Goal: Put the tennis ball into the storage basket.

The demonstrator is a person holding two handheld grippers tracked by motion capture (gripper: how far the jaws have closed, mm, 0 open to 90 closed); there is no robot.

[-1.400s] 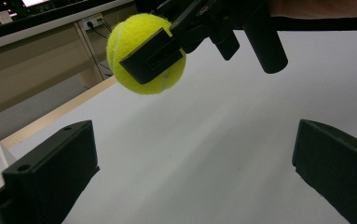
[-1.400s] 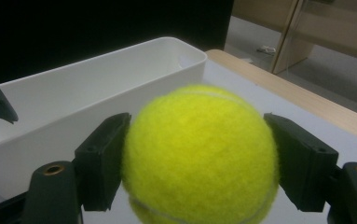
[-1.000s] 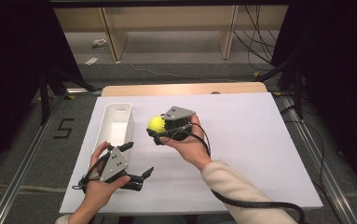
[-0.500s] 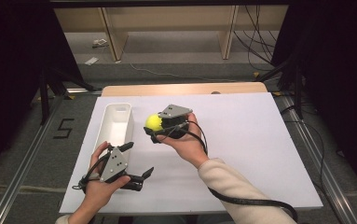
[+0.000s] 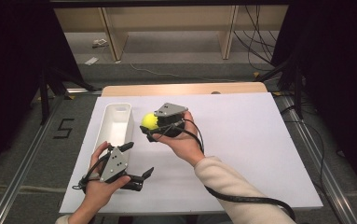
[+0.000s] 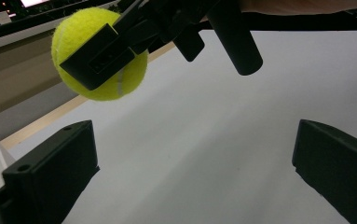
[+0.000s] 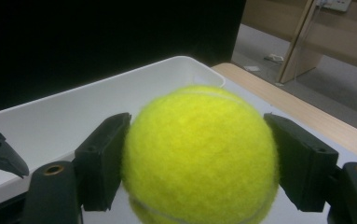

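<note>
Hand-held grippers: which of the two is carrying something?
The right hand-held gripper, shut on the tennis ball beside the white bin; the left hand-held gripper is open.

A white-covered table carries a white bin.

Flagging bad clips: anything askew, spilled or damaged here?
Nothing stands out. The right claw grips the ball squarely beside the bin, which sits upright; the left claw is open.
</note>
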